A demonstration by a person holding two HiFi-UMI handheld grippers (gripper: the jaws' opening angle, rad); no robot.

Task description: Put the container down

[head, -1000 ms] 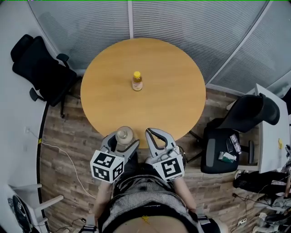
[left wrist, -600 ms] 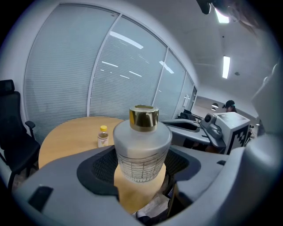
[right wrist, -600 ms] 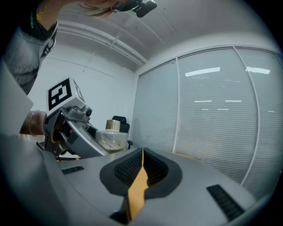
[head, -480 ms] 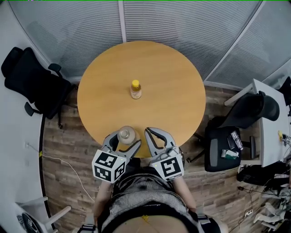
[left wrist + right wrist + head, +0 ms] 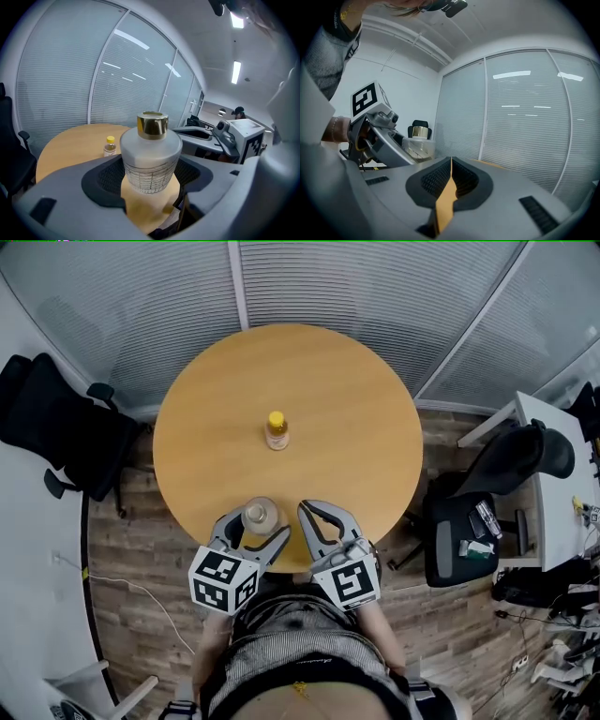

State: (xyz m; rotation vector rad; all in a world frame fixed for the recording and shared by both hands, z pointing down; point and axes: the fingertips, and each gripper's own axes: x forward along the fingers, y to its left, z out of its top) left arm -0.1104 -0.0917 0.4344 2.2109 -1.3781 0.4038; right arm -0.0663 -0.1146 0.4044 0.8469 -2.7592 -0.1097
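1. The frosted, gold-capped container (image 5: 151,159) was gripped between the jaws of the left gripper (image 5: 255,527), over the near edge of the round table (image 5: 347,427).
2. The jaws of the right gripper (image 5: 451,177) were drawn almost together, with nothing held.

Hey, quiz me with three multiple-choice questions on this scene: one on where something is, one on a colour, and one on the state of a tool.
1. Where is the yellow-capped bottle?
A. on a chair
B. near the middle of the round table
C. on the floor

2. What colour is the cap of the container in the left tool?
A. gold
B. blue
C. black

3. What state is the right tool in?
A. gripping the bottle
B. wide open
C. shut on nothing

Answers:
1. B, the head view shows it mid-table.
2. A, the left gripper view shows a gold cap.
3. C, its jaws meet with nothing between them.
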